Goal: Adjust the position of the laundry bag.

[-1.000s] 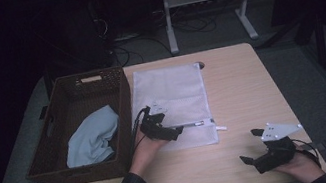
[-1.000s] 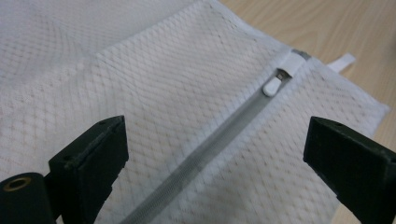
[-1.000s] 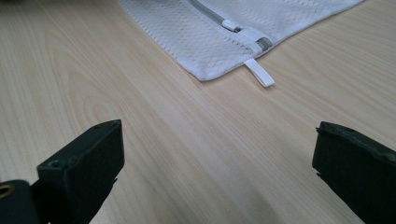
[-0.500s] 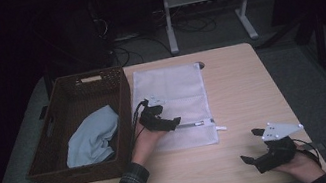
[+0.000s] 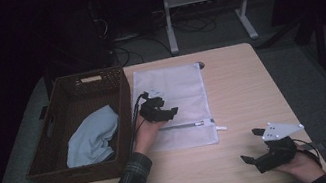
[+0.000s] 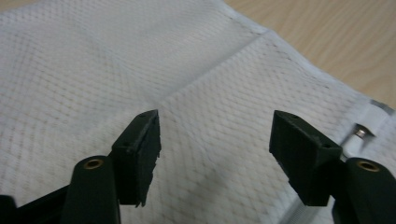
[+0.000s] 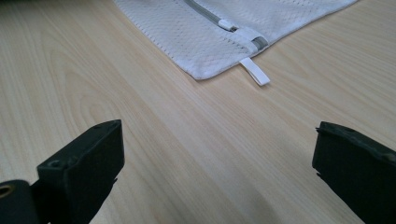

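Where the near edge of the table (image 5: pixel 202 181) meets the person's right hand, the right gripper (image 5: pixel 256 145) is held low over bare wood, its jaws spread wide with nothing between them. Just beyond those jaws, in the right gripper view, the corner of a white mesh bag (image 7: pixel 210 42) is seen lying flat, with a small white tab (image 7: pixel 254 71) sticking out from the end of its zip (image 7: pixel 219 21).

Farther in, the left gripper (image 5: pixel 167 112) is held over the mesh bag, near the zip line and a little above it in the high view. Its jaws have just been closing and are seen part-way drawn together, with mesh lying beneath the gap but not pinched; the pads are not pressed on anything. The bag is spread flat on the table between the two hands and the far edge.

To the left of the bag, touching its side, a dark wicker basket (image 5: pixel 53 141) is set, and a pale blue cloth (image 5: pixel 91 142) is bundled inside it.
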